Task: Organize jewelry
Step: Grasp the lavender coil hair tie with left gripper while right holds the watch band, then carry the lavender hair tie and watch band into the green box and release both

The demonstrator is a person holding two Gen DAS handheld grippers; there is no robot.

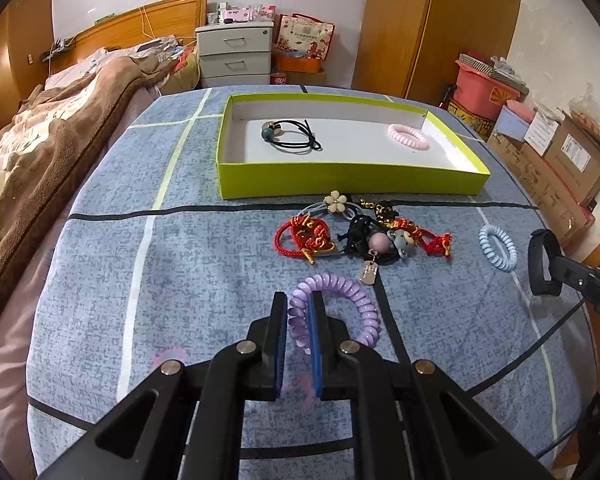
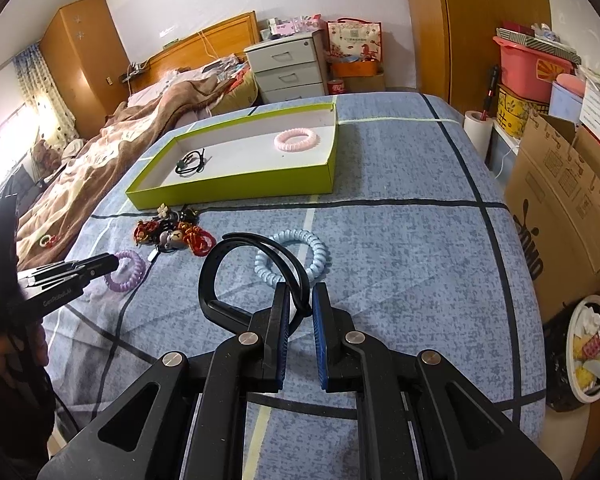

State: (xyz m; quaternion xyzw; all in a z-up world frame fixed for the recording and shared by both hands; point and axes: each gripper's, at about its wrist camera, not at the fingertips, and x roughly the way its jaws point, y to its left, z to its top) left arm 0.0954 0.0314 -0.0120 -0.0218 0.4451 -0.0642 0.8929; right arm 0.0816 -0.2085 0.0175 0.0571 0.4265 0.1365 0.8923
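With pads clamped on purple coil tie [image 1: 342,300], left gripper [image 1: 299,312] on bedspread [image 1: 204,264]. Right gripper [image 2: 301,304] pinching black band [image 2: 244,264] — near blue coil tie [image 2: 296,258].

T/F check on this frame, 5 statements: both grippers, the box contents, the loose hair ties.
1. The left gripper is shut on the purple spiral hair tie. True.
2. The right gripper is empty. False: it is shut on a black band.
3. The pink spiral hair tie lies inside the green box. True.
4. The blue spiral hair tie is in the box. False: it lies on the bedsheet.
5. The box holds three items. False: two, the pink tie and a black hair tie.
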